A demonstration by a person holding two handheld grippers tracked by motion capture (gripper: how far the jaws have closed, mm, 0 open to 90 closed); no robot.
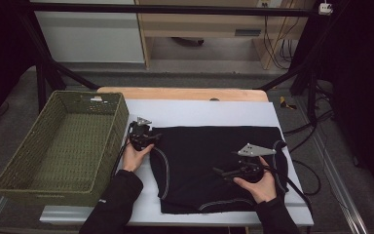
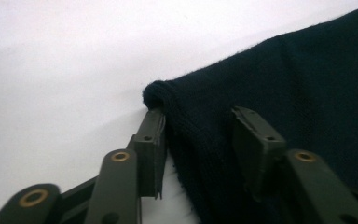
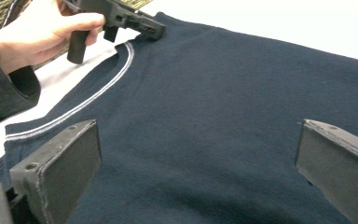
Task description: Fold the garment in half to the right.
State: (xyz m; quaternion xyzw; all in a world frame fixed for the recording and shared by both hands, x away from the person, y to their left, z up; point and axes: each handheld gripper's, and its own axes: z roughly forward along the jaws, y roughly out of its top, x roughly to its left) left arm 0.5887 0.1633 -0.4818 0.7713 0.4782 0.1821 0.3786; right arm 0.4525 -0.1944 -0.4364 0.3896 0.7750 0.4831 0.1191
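Dark knit garment (image 1: 214, 165) lies flat; left gripper (image 2: 198, 135) pinches its rolled far-left corner, right gripper (image 3: 198, 177) hovers with jaws spread wide.

I find no words, numbers, brands or signs that I can read anywhere here. The only candidate is a small pale tag (image 1: 96, 99) on the far rim of the olive-green woven rectangular basket (image 1: 24, 146), and whatever is printed on it is too small and blurred for me to make out.
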